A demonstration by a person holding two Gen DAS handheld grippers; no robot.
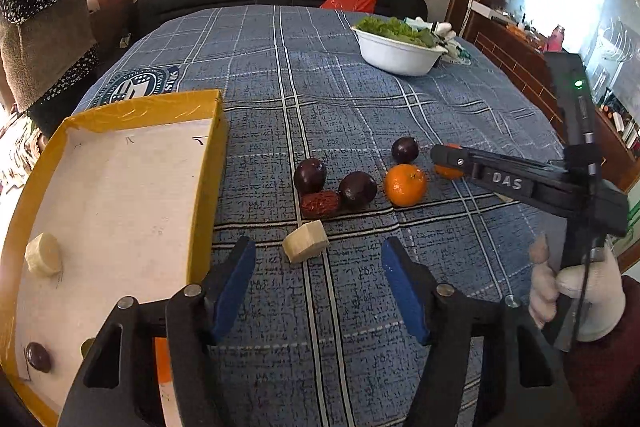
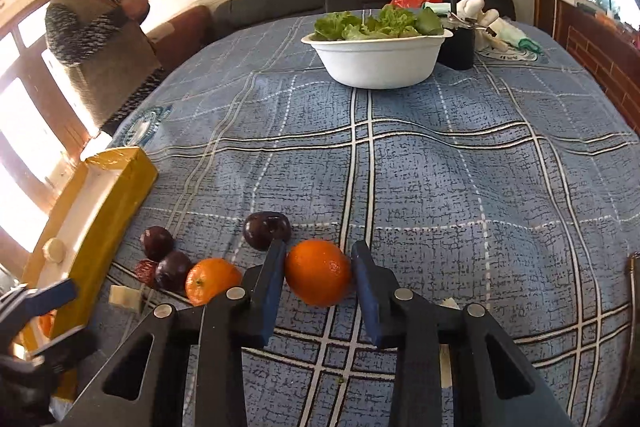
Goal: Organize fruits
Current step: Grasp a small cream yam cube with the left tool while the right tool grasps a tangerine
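Right wrist: orange (image 2: 318, 273) between gripper (image 2: 318, 267) fingers.

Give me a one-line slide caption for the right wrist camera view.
Right claw straddles an orange on the plaid tablecloth, plums and yellow tray to its left.

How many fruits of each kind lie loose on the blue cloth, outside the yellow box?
Plums: 3
Oranges: 2
Red date: 1
Banana pieces: 1 clearly seen
Total: 7
A pale bit behind the right claw is too hidden to count.
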